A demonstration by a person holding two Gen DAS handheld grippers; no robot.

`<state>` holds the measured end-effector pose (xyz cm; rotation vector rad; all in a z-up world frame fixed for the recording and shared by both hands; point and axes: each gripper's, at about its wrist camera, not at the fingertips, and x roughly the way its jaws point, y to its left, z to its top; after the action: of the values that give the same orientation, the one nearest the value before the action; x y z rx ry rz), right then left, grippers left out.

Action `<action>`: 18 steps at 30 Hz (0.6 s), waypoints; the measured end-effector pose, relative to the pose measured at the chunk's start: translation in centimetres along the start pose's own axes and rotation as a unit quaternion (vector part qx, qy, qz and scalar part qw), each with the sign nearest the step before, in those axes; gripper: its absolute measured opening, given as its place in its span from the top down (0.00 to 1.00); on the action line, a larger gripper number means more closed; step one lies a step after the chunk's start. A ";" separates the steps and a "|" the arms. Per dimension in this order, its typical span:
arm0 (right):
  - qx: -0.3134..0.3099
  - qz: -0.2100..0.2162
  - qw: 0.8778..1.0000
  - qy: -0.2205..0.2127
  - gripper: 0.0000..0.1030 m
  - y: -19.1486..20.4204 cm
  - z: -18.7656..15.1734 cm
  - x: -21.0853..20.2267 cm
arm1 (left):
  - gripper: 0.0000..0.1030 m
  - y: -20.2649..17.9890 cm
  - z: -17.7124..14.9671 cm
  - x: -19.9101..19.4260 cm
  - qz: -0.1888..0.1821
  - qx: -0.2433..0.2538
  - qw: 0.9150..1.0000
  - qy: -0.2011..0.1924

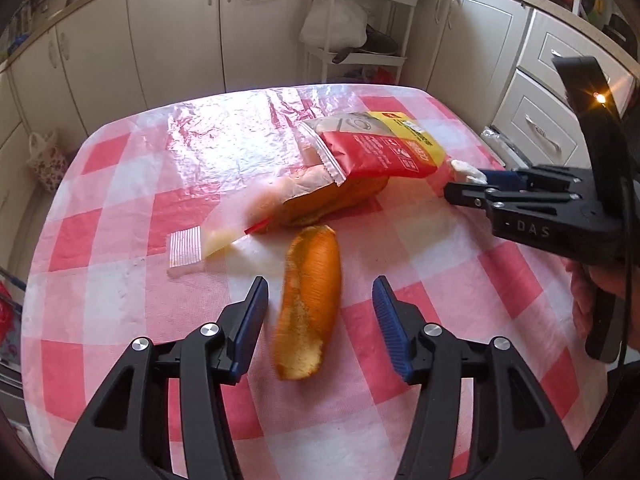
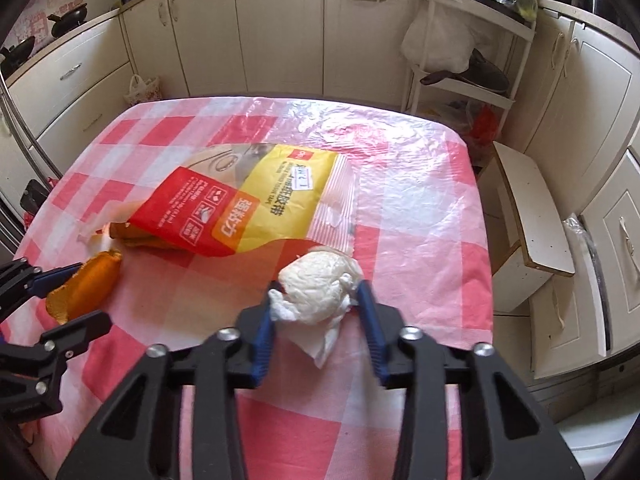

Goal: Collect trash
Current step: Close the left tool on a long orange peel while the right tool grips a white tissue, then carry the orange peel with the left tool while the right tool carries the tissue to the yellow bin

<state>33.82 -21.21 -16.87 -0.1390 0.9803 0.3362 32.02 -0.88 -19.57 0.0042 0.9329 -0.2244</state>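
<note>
**Tissue wad in the right jaws, peel loose between the left ones**

My right gripper (image 2: 316, 300) is clamped on a crumpled white tissue wad (image 2: 316, 290); both blue pads press into its sides and a loose corner of paper hangs out beneath. I hold it low over the checked tablecloth (image 2: 420, 216), just beside the near edge of the red-and-yellow plastic packet (image 2: 248, 204). I think the squeeze sits on the fattest part of the wad so the soft paper bunches rather than slips.

My left gripper (image 1: 320, 300) stands open, its jaws either side of an orange peel strip (image 1: 310, 300) without touching it. The strip looks blurred and tilted, so I judge it is lying loose or just dropping, not held. It sits near the mouth of the packet (image 1: 372, 152), where more orange peel (image 1: 332, 204) pokes out from under the torn flap. To me the packet seems to be serving as the collection bag, which would explain why both pieces are so close to it.

A person's hand (image 1: 592, 292) grips the right tool's handle at the edge of the left view.

Next I would carry the tissue to the packet's opening, which faces away from it, and re-grasp the peel across its narrow width.
</note>
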 end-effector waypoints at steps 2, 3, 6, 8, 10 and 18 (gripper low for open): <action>-0.003 0.006 1.000 0.003 0.81 0.1 -0.2 -0.2 | 0.58 0.1 0.1 0.0 0.001 -0.003 1.000 -0.002; -0.006 0.009 1.000 0.005 0.83 0.2 -0.2 -0.2 | 0.67 0.2 0.1 -0.1 0.002 -0.005 1.000 -0.003; -0.021 0.017 1.000 0.009 0.83 0.9 -0.7 -0.7 | 0.75 0.5 -0.2 -0.3 -0.001 -0.010 1.000 0.000; -0.036 0.024 0.999 0.010 0.83 1.4 -1.2 -1.5 | 0.76 0.5 -0.5 -0.7 -0.001 -0.011 1.000 0.001; -0.049 0.031 0.998 0.009 0.83 1.8 -1.5 -2.2 | 0.77 0.4 -1.0 -1.1 0.000 -0.013 1.000 0.001; -0.113 0.049 0.992 0.002 0.83 3.2 -4.4 -6.5 | 0.77 -1.8 -3.2 -2.5 -0.005 -0.028 1.000 -0.007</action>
<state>25.92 -20.77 -13.78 -0.2986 0.9529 0.5376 27.67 -1.86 -19.31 -0.0537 0.9261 -0.2066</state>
